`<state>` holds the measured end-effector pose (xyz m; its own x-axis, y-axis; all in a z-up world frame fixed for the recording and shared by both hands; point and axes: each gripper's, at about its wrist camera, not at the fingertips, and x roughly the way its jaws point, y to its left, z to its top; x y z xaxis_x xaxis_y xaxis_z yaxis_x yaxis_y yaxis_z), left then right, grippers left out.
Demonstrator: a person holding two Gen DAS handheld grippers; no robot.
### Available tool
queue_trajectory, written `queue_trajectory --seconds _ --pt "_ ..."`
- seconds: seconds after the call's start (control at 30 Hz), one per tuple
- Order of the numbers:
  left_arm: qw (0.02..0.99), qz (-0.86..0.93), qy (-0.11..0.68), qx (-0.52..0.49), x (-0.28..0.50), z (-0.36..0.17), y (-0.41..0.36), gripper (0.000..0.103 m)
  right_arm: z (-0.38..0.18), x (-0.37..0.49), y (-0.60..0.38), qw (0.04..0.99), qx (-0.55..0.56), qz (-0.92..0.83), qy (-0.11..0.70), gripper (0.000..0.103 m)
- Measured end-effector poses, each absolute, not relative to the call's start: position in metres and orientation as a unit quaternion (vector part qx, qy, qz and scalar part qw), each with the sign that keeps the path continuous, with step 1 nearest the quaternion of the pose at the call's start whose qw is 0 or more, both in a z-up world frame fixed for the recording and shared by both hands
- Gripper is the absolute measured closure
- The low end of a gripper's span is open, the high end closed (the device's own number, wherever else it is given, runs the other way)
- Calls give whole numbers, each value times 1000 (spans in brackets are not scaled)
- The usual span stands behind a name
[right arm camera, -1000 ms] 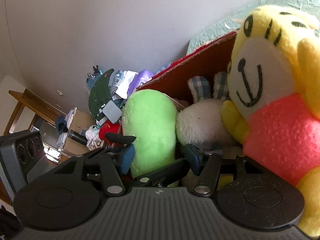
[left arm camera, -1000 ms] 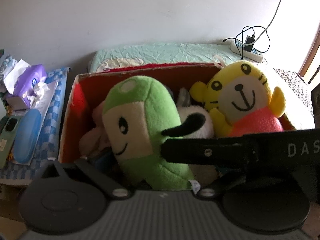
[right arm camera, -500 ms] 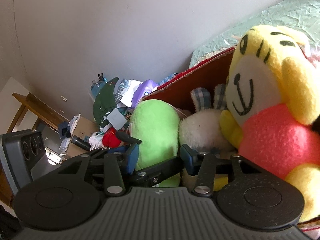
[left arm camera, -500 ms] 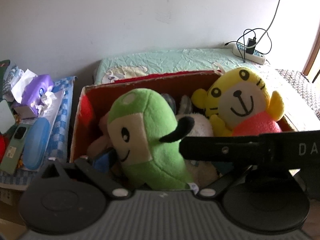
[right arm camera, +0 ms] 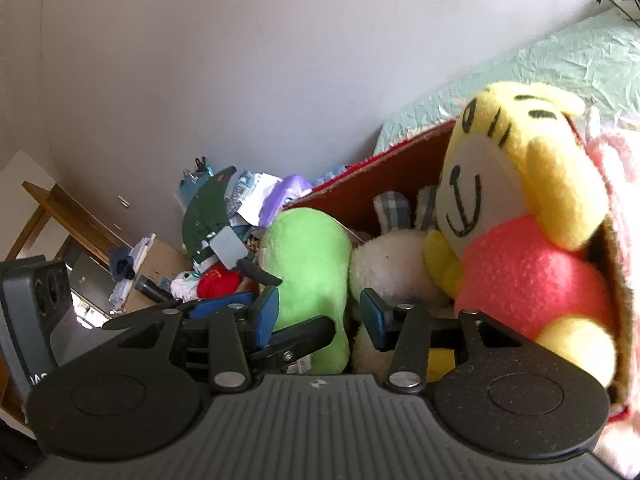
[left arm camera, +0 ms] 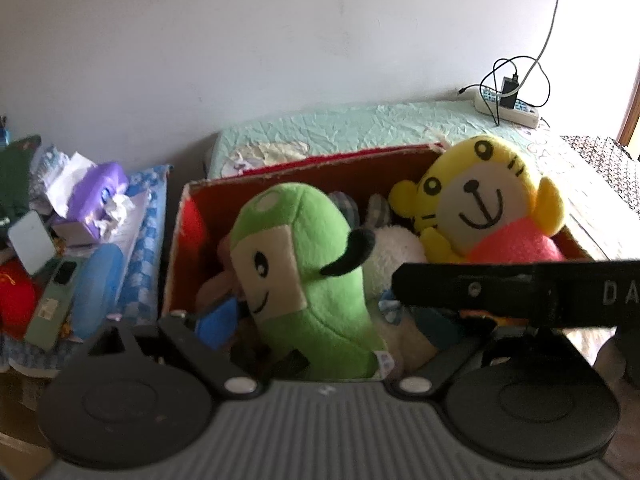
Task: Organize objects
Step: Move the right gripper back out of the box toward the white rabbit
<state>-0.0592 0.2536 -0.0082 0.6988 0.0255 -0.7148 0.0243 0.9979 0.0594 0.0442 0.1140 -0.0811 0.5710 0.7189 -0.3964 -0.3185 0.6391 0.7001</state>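
Note:
A red-lined cardboard box (left arm camera: 188, 216) holds a green plush (left arm camera: 304, 276), a white plush rabbit (left arm camera: 394, 248) and a yellow tiger plush in a pink shirt (left arm camera: 492, 208). My left gripper (left arm camera: 320, 320) is open, its blue pads wide apart near the box's front edge, with the green plush's base between them. My right gripper (right arm camera: 318, 312) is open and empty, its blue fingertips (right arm camera: 266, 312) beside the green plush (right arm camera: 312, 272) and white rabbit (right arm camera: 384, 264). The tiger (right arm camera: 516, 216) leans at the box's right end. The right gripper's body (left arm camera: 520, 292) crosses the left wrist view.
Left of the box, a checkered blue cloth (left arm camera: 140, 240) holds a purple tissue pack (left arm camera: 96, 196), a phone (left arm camera: 50, 304) and a blue case (left arm camera: 96, 288). A green mat (left arm camera: 360, 128) and power strip (left arm camera: 508, 104) lie behind. A wooden table (right arm camera: 60, 216) stands far left.
Both grippers have drawn back from the box, so the plush toys look smaller and farther away. The jaws stay open. The toys have not moved.

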Motion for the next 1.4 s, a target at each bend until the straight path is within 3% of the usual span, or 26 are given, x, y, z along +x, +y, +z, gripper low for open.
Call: queue_trajectory --seconds 0.87,1.4 --pt "936 -118 331 16 -96 33 135 12 -62 2 -13 863 322 267 285 56" --pt "923 -126 360 -44 -71 17 102 13 -133 58 -33 846 320 189 383 56"
